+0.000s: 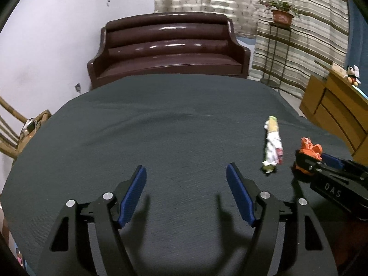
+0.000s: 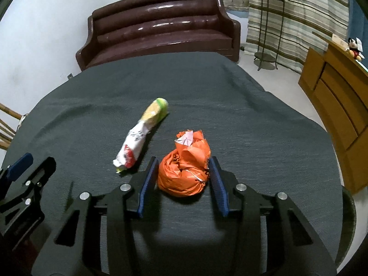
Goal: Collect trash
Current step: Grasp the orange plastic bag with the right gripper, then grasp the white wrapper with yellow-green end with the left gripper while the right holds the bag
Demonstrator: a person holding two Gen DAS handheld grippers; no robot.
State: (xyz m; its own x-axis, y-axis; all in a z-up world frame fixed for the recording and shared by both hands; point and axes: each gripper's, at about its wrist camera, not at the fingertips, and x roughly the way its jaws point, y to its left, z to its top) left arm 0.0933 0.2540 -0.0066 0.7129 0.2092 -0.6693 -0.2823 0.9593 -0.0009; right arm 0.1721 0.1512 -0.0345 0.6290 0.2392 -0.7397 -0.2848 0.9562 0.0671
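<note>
Trash in the form of a crumpled orange bag (image 2: 184, 168) is seen between the blue pads (image 2: 147, 184) of the right gripper (image 2: 184, 179), low on the dark grey cloth of the table (image 2: 253, 119). The left pad appears to touch the bag's side and the right pad meets its bulge, yet a firm squeeze cannot be confirmed, so whether the bag is grasped cannot be told. Just beyond and to the left of that gripper, a rolled white wrapper with a yellow-green end (image 2: 140, 135) is laid slantwise on the cloth, apart from the bag. Further left, at the edge of the right wrist view, part of the left gripper (image 2: 23, 174) is seen. In the left wrist view the left gripper (image 1: 186, 191) is held released over bare cloth, its pads wide apart with nothing between them. To its right the wrapper (image 1: 272, 147) is seen lying lengthwise, and beyond it the orange bag (image 1: 310, 149) at the tip of the right gripper (image 1: 308, 161). Past the far edge of the table a dark brown sofa (image 1: 168, 48) is set against a white wall, with striped curtains (image 1: 310, 41), a potted plant on a thin stand (image 1: 281, 13) and a wooden cabinet (image 1: 333, 112) further right.
</note>
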